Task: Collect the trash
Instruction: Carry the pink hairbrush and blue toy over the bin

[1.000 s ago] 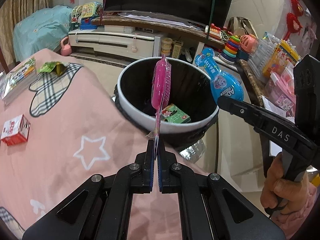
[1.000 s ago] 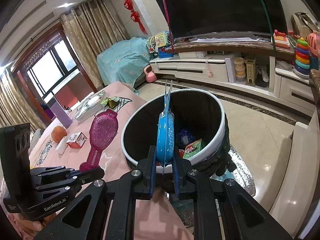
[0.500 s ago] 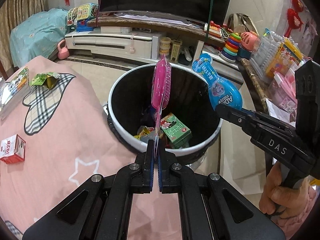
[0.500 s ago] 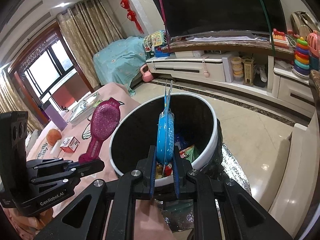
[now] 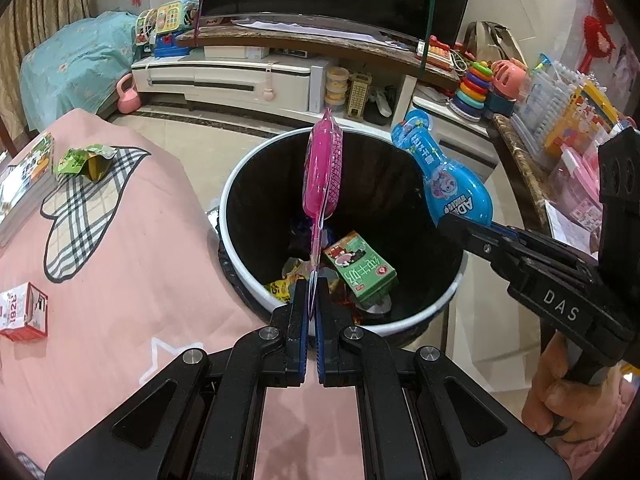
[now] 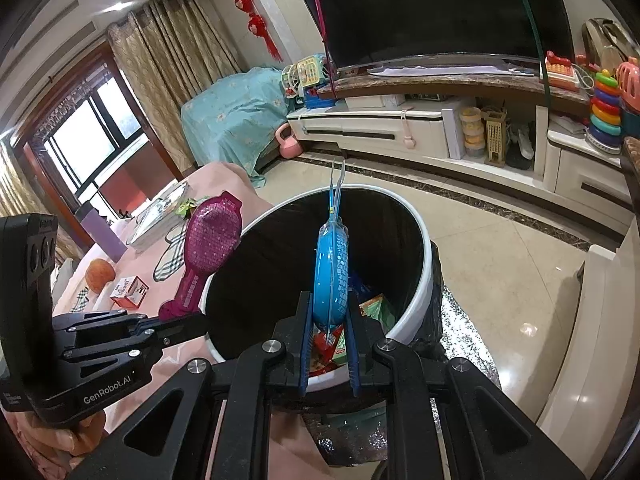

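Note:
My left gripper (image 5: 311,284) is shut on the handle end of a pink brush-shaped package (image 5: 323,172), held upright over the black trash bin with a white rim (image 5: 240,168). My right gripper (image 6: 328,322) is shut on a blue brush-shaped package (image 6: 331,272), also over the bin (image 6: 424,256). Each gripper shows in the other view: the right (image 5: 452,220) at the bin's right side, the left (image 6: 192,322) at its left side with the pink package (image 6: 214,236). The bin holds a green carton (image 5: 360,268) and wrappers.
A pink-clothed table (image 5: 120,272) lies left of the bin, with a red-white carton (image 5: 22,312), a green wrapper (image 5: 86,160) and books (image 5: 24,176). A TV stand (image 5: 248,76) and toy shelves (image 5: 560,120) stand behind. An orange fruit (image 6: 98,274) is on the table.
Both grippers have moved forward with their packages, from the table edge to over the bin's opening. More of the bin's inside shows now.

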A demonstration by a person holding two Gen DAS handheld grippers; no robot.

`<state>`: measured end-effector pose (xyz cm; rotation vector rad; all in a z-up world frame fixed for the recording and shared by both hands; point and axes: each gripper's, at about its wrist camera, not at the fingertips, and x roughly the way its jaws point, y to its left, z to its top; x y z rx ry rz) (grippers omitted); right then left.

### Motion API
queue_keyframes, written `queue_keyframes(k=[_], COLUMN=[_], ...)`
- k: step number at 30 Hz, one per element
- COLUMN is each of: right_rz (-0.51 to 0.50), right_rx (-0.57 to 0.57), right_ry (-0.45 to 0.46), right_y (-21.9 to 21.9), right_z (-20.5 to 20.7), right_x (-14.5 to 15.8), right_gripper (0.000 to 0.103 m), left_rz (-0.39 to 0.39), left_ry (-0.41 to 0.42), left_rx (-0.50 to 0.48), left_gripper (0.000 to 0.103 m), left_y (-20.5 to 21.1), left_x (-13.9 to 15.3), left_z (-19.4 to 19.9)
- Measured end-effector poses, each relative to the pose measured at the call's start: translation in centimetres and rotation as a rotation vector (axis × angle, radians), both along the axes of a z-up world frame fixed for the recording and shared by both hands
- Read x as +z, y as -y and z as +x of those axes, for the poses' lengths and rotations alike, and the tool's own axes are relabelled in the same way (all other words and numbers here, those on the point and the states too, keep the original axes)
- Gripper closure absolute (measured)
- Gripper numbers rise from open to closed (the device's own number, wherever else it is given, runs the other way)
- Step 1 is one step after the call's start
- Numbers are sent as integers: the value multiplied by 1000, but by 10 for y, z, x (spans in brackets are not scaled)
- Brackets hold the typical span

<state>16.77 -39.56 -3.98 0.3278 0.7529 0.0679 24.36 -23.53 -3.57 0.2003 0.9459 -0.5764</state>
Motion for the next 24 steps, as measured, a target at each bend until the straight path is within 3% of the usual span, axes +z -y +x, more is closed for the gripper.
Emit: queue_keyframes(k=[24], right_rz=[-13], right_rx=[3], right_ry=[-28], right_y=[2], right_z=[18], right_x=[-7], right_gripper=[88], left_rz=[19], left_ry=[-25], left_rx=[-3], left_gripper=[101], left_y=[10], left_x=[-9], left_z=[15])
